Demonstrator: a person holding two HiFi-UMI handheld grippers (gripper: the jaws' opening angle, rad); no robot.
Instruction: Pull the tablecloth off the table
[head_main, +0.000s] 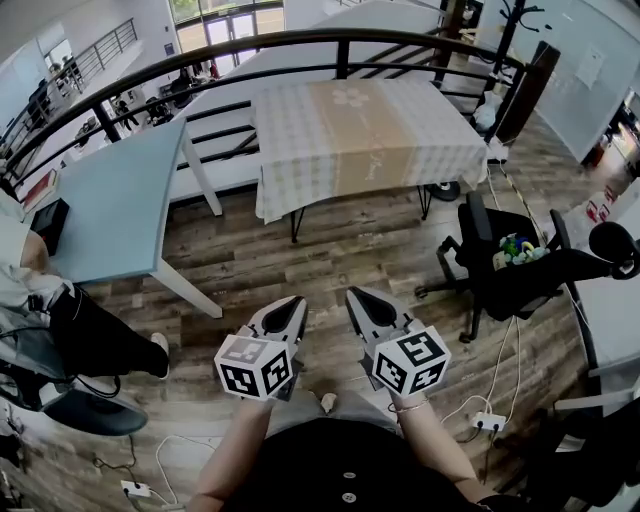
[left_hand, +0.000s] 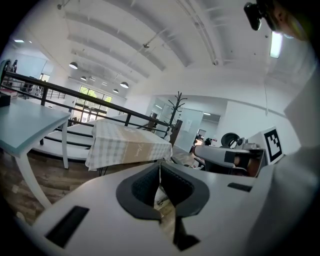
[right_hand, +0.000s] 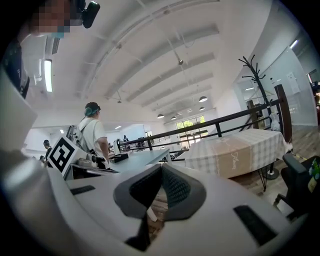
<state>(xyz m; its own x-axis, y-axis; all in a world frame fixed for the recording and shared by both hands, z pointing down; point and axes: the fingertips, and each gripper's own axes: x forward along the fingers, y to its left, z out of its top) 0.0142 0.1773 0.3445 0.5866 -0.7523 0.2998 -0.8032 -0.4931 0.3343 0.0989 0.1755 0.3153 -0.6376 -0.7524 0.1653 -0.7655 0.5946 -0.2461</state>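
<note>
Task thing: the tablecloth (head_main: 350, 135) lies spread over its table (head_main: 296, 225), well ahead of you, and hangs down over the near edge and both sides. It is checked in pale grey and white, with a broad beige band down the middle.
Writing on the cloth: a line of slanted script runs along the beige band, and it shows in both gripper views, but it is too small to read.
Left claw: your left gripper (head_main: 297, 300) has its jaws pressed together with nothing between the dark pads. It hangs in the air above the wooden floor (head_main: 330, 260), far from the cloth.
Right claw: your right gripper (head_main: 352, 293) is closed the same way and holds nothing. It is just beside the left one and aims at the same table.
Marker cubes: each gripper carries a cube (head_main: 255, 365) with black-and-white square patterns and no letters.
Left of the cloth: a pale blue table (head_main: 120, 200) stands bare.
Behind the cloth: a black railing (head_main: 300, 40) curves past the table's far side.
Right side: a black office chair (head_main: 500, 275) stands near the table's right corner, with small coloured things on its seat.
</note>
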